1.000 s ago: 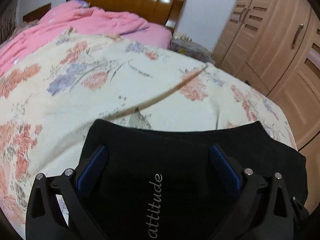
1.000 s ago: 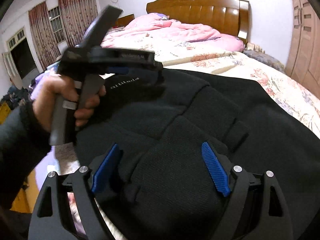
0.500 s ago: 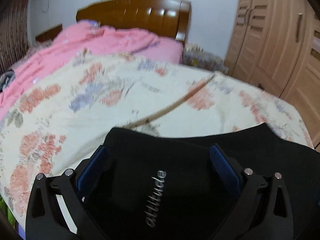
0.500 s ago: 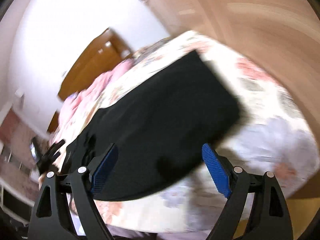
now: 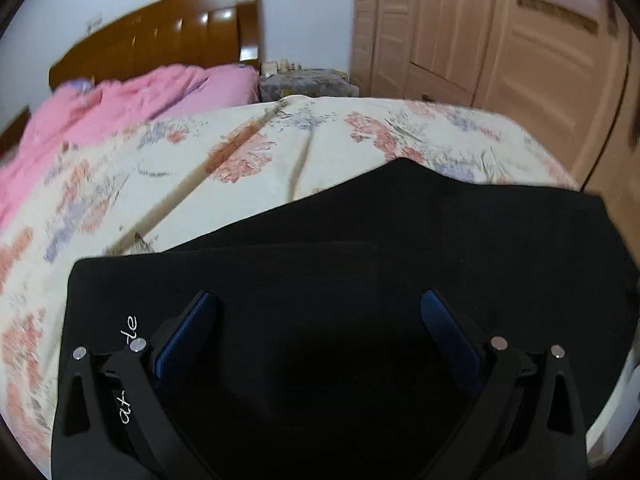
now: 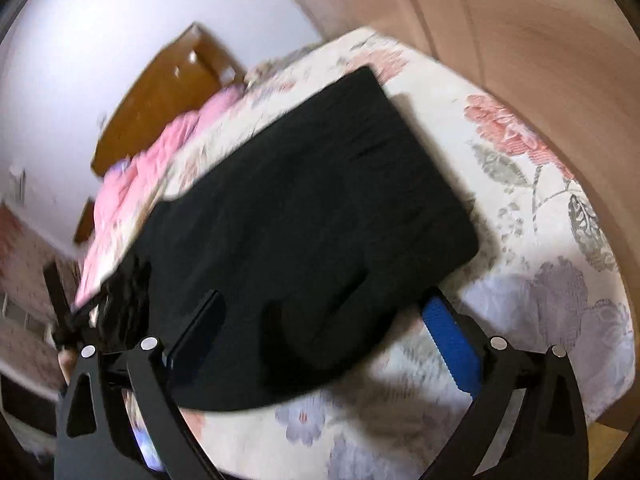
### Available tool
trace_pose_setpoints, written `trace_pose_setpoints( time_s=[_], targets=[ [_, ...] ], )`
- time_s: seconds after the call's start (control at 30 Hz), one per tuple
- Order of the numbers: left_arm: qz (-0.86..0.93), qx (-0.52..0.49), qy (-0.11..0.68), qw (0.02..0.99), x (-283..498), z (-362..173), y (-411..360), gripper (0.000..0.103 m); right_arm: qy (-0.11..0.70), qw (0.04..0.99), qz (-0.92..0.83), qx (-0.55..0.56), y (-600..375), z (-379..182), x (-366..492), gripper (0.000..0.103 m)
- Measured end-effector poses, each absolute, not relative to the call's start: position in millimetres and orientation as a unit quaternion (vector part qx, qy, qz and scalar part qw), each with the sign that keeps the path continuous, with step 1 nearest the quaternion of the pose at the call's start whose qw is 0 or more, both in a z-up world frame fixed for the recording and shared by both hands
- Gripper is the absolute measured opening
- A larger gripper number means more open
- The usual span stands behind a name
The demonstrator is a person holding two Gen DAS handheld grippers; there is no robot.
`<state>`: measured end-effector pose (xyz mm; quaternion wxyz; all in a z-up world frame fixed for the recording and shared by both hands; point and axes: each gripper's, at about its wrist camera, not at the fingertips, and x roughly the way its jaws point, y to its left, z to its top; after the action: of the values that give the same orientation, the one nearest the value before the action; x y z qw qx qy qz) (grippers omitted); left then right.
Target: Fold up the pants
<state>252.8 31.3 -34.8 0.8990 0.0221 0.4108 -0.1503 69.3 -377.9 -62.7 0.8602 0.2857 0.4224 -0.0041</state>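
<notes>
I see both tools wide, holding nothing: left tool above the pants, right tool at their near edge. I judge 1 fold remains; next I must grip that edge.

Dim indoor light, motion blur, fisheye warping

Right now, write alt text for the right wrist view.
Black pants lie flat on a floral bedspread, with the open right claw just above their near edge. Pink bedding and a wooden headboard blur behind.
</notes>
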Motion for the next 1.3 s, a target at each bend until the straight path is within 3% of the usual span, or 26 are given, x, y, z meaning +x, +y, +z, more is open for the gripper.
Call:
trace_pose_setpoints(
  time_s=[0.17,0.23,0.33,0.5,0.83,0.93,1.07,1.13,1.17,1.3],
  targets=[
    [-0.165,-0.01,0.421,0.892,258.5,-40.4,37.2,0.102,0.394,0.862,-0.013,0.318,-381.0,-64.3,70.2,0.092],
    [-0.161,-0.002,0.419,0.893,258.1,-41.4,33.1,0.102,0.384,0.869,-0.035,0.309,-381.3,-66.2,67.8,0.063],
    [-0.161,-0.009,0.42,0.893,255.7,-37.5,37.5,0.102,0.377,0.864,-0.041,0.329,-390.9,-70.5,57.0,0.04],
    [-0.161,-0.011,0.42,0.893,254.3,-35.7,39.6,0.102,0.331,0.879,-0.024,0.342,-392.6,-63.2,37.9,0.031],
    [-0.158,-0.008,0.421,0.893,254.0,-35.7,38.9,0.102,0.304,0.901,-0.018,0.311,-380.6,-40.4,37.6,0.029],
    [-0.151,0.009,0.428,0.891,254.5,-34.3,34.0,0.102,0.275,0.923,0.002,0.27,-360.5,-11.2,39.5,0.025],
    [-0.122,0.016,0.43,0.895,247.0,-23.2,33.9,0.101,0.237,0.952,0.062,0.185,-307.1,37.5,56.9,0.022],
    [-0.113,-0.016,0.403,0.908,235.1,-11.6,45.0,0.101,0.225,0.957,0.112,0.147,-269.7,57.6,71.2,0.014],
    [-0.119,-0.048,0.388,0.913,226.8,-4.6,57.5,0.101,0.22,0.957,0.147,0.119,-240.2,68.4,81.0,0.002],
    [-0.109,-0.124,0.358,0.919,208.7,10.1,110.6,0.101,0.21,0.94,0.269,0.021,-133.9,85.9,94.9,0.003]
  ],
)
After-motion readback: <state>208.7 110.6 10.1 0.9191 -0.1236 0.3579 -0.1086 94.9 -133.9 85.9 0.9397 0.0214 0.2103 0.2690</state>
